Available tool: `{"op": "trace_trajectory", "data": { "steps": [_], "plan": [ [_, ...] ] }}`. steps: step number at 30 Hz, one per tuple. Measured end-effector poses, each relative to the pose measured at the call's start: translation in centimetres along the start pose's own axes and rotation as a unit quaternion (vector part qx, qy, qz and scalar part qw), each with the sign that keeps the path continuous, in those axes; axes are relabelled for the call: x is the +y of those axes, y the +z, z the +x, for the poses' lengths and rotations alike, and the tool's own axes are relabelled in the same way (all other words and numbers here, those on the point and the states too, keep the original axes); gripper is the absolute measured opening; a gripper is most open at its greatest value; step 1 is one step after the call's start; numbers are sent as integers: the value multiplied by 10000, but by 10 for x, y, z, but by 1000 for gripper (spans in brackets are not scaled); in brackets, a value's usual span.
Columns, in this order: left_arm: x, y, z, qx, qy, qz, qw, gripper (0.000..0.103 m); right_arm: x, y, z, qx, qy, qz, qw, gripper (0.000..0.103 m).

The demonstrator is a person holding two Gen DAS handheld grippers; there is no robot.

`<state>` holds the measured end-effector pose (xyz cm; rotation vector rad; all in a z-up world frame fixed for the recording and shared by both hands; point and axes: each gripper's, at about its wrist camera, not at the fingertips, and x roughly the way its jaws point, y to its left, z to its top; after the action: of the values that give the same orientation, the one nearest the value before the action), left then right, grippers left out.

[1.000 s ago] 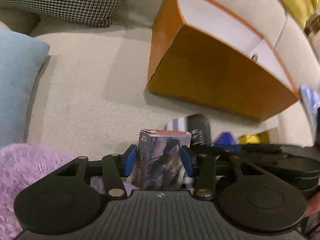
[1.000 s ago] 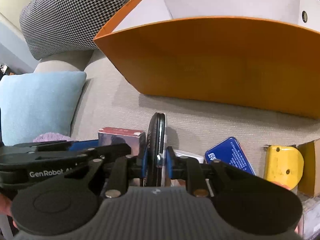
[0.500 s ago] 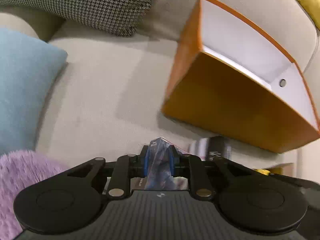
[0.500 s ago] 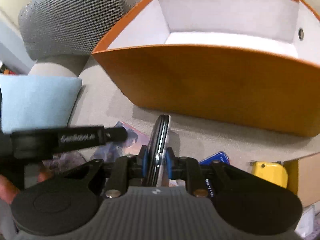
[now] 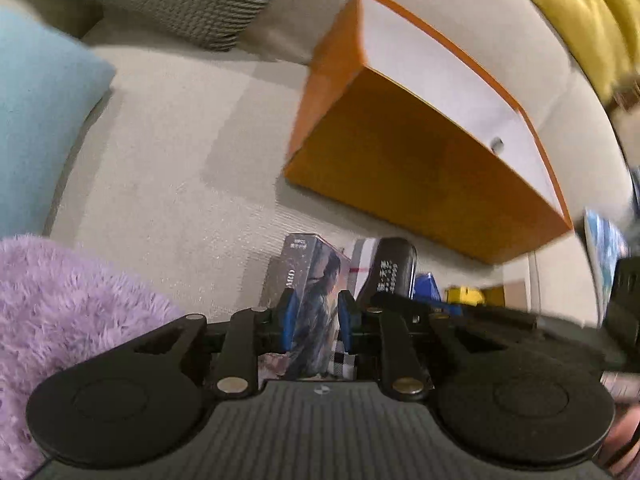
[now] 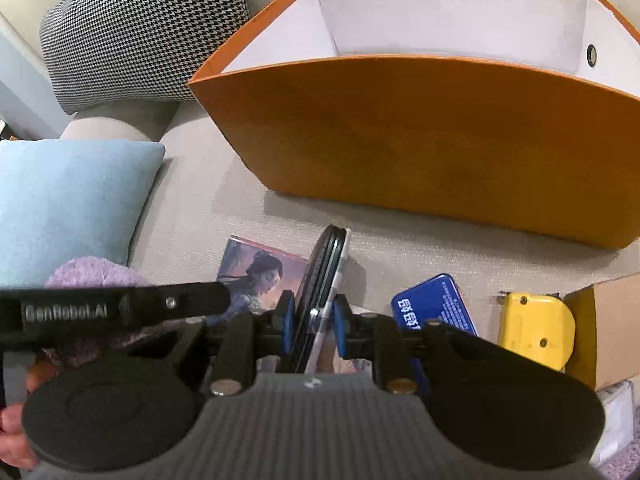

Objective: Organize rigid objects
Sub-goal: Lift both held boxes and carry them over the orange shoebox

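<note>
Left gripper [image 5: 314, 320]: jaws have just been closing and clamp the illustrated card box [image 5: 310, 296] on its narrow sides. Right gripper [image 6: 314, 322]: jaws nearly together, clamped on a flat black case [image 6: 320, 276] held on edge. Blue tin [image 6: 434, 306] and yellow tool [image 6: 536, 330] lie near the sofa seat's [image 6: 200, 208] front edge. Orange bin [image 6: 420, 132] stands beyond, toward the backrest, open-topped.

orange box [image 6: 420, 136], houndstooth cushion [image 6: 140, 28], pale blue pillow [image 6: 68, 204], yellow cushion [image 5: 580, 16]
</note>
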<state>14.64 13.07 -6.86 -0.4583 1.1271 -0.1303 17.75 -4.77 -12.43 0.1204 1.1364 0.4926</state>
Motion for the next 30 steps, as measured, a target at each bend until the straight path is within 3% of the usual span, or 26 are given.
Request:
{"op": "trace_trajectory", "data": {
  "steps": [3,8,10,11,14,17,20,22,24,30],
  "plan": [
    [-5,1,4,-5,-70,579,9983,24,0,-2,2,-20,11,-4,10000,21],
    [-18,3,2,140,-439,904,9948,24,0,-1,0,-66,5,66,10000,20],
    [-28,-1,11,278,-611,898,9937,2,0,-1,-5,-130,-10,74,9999,19],
    [-33,-4,17,263,-519,922,9940,1,-2,-1,-7,-151,-32,86,9998,19],
    [-33,-4,29,273,-772,655,9945,5,-16,-1,-10,-72,19,312,9995,19],
    [-40,-5,28,288,-685,858,9935,5,-20,-2,-9,-38,75,357,9993,19],
    [-49,-12,12,-21,-288,1219,9921,23,-19,-3,-5,33,123,400,9991,19],
    [-52,-16,3,-319,100,1390,9897,46,-17,-4,-1,86,156,362,9992,19],
    [-51,-16,2,-421,376,1422,9882,56,-14,-4,0,65,137,278,9995,19],
    [-46,-7,19,-91,218,915,9955,57,-25,-2,-3,86,230,575,9980,19]
  ]
}}
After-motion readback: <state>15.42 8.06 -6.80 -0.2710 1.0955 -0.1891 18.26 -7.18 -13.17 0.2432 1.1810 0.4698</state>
